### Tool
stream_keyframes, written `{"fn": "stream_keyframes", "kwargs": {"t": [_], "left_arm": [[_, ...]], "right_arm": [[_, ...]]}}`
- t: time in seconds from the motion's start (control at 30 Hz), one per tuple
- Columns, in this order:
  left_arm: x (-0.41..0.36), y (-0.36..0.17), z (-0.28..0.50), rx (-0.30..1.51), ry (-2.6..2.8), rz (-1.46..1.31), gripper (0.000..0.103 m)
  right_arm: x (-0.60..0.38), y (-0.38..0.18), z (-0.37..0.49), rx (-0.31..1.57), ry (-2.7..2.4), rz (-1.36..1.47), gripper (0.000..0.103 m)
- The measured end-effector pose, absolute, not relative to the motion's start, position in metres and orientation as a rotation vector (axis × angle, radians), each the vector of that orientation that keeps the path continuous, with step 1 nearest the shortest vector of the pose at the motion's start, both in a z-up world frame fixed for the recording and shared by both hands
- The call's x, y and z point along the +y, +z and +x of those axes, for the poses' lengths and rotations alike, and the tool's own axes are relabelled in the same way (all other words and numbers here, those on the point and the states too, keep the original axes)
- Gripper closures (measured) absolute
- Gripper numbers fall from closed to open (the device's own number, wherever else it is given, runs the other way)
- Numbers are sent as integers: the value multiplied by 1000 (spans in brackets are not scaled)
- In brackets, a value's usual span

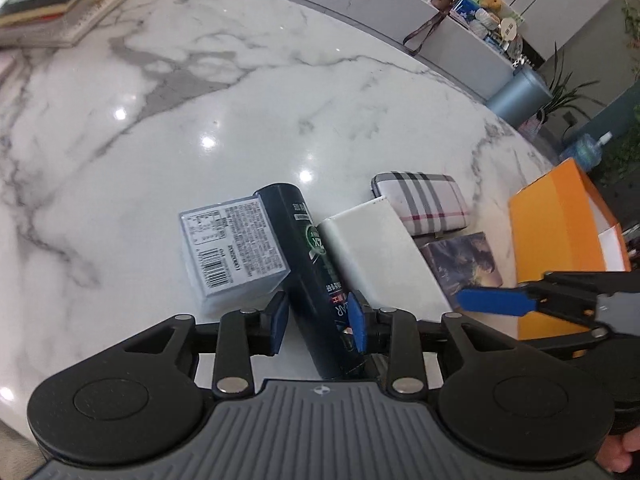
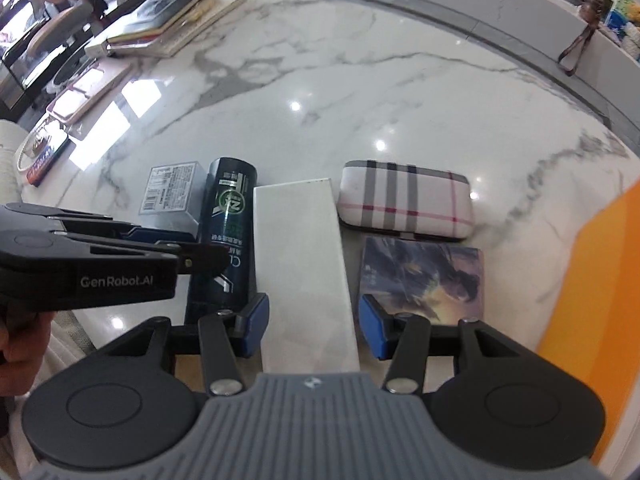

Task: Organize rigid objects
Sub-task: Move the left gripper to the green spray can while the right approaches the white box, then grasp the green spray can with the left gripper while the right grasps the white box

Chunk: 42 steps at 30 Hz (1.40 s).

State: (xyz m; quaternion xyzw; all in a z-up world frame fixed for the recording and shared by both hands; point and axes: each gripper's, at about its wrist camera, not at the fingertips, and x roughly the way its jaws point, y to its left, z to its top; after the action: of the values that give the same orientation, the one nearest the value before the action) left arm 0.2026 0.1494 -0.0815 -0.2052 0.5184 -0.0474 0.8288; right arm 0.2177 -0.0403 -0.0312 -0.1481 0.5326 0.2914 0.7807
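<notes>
A row of objects lies on the marble table (image 1: 200, 92): a clear labelled box (image 1: 230, 244), a dark blue bottle (image 1: 320, 272), a white flat box (image 1: 380, 260), a plaid case (image 1: 424, 202) and a picture card box (image 1: 466, 264). My left gripper (image 1: 318, 320) is open, its blue pads on either side of the bottle's lower end. My right gripper (image 2: 312, 326) is open, its pads on either side of the white flat box (image 2: 304, 264), not pressing it. The bottle (image 2: 226, 236), clear box (image 2: 170, 192), plaid case (image 2: 404, 200) and card box (image 2: 424, 280) show in the right wrist view.
An orange box (image 1: 560, 248) stands at the right of the row and shows as an orange wall (image 2: 592, 312) in the right wrist view. Stacked books (image 2: 168, 20) and trays (image 2: 88, 92) lie at the table's far left. A grey counter (image 1: 460, 40) with clutter is beyond the table.
</notes>
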Motion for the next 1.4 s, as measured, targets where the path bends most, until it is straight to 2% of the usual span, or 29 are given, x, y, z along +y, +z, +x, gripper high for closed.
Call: {"fn": "stream_keyframes", "kwargs": {"t": [0.3, 0.47, 0.6, 0.77, 0.97, 1.1, 1.2, 1.4], "left_arm": [[160, -89, 213, 1117, -108, -535, 62], [165, -98, 218, 1139, -91, -585, 60], [168, -98, 219, 1121, -93, -572, 60], [164, -96, 223, 1114, -82, -527, 59], [153, -93, 234, 1112, -37, -421, 57], [145, -92, 238, 1087, -9, -347, 57], [139, -92, 237, 1072, -18, -301, 62], [146, -92, 228, 1084, -65, -374, 65]], "right_arm": [[-28, -41, 237, 1204, 689, -343, 49], [-21, -53, 248, 1253, 715, -343, 42], [-18, -64, 248, 1259, 713, -336, 40], [-11, -62, 239, 1216, 703, -414, 42], [-16, -62, 246, 1253, 691, -398, 42], [-15, -63, 242, 1240, 685, -431, 40], [-16, -63, 238, 1215, 681, -446, 42], [-22, -58, 236, 1198, 675, -407, 42]]}}
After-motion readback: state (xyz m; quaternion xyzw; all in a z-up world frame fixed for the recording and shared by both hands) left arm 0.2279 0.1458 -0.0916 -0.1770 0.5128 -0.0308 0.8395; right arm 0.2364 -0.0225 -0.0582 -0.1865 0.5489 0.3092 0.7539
